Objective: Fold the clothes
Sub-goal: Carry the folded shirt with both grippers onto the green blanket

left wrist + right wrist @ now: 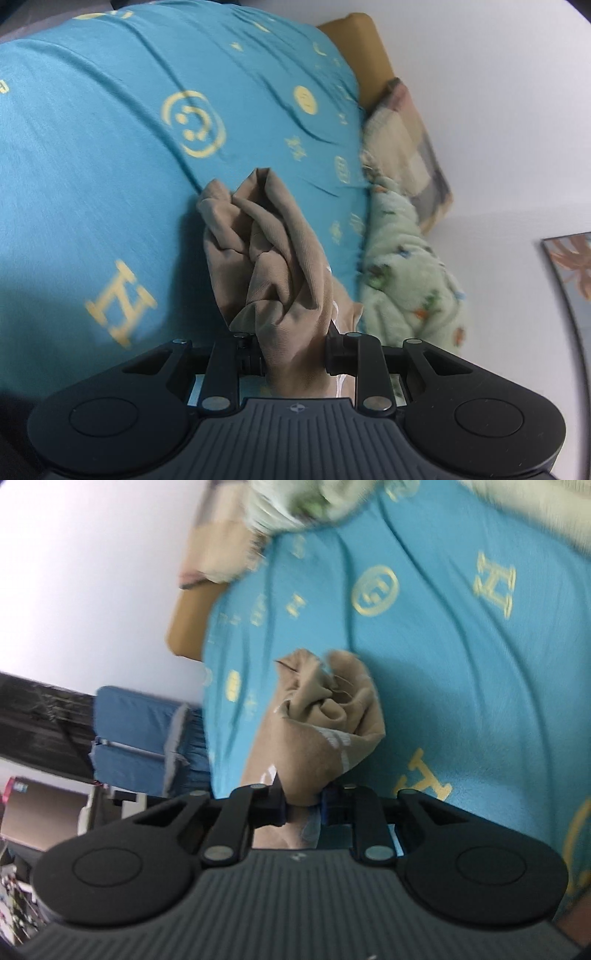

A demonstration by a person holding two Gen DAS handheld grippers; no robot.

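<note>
Right, here is how the moment stands for you.

Left gripper: your left gripper (295, 350) is clamped on a bunched wad of the tan garment (269, 251), the cloth filling the gap between the jaws and spilling forward in deep crumples.

Right gripper: your right gripper (303, 806) is likewise pinched on another bunch of the same tan garment (325, 731), with a pale stripe or drawstring showing in the folds.

Garment position: it hangs between your two grips above the turquoise bedsheet (92, 166) with the yellow smiley and letter prints; whether any of it touches the sheet I cannot tell.

Step in hand: judging by both views, you are lifting and spreading the piece before laying it flat.

Doing it well: draw your hands apart until the cloth is taut, so the crumples fall out. You probably hold wads, not clean edges, so expect to regrip at corners or a hem once it lies flat.

Risk: both views are blurred by motion; slow down before lowering, or the cloth may land twisted.

Neighbours: keep clear of the fluffy pale green blanket (406, 266) and the checked pillow (406, 140) at the bed's edge.

Containers: none shows in either view; a cardboard box (40, 808) beside the bed is too blurred to judge its contents.
</note>
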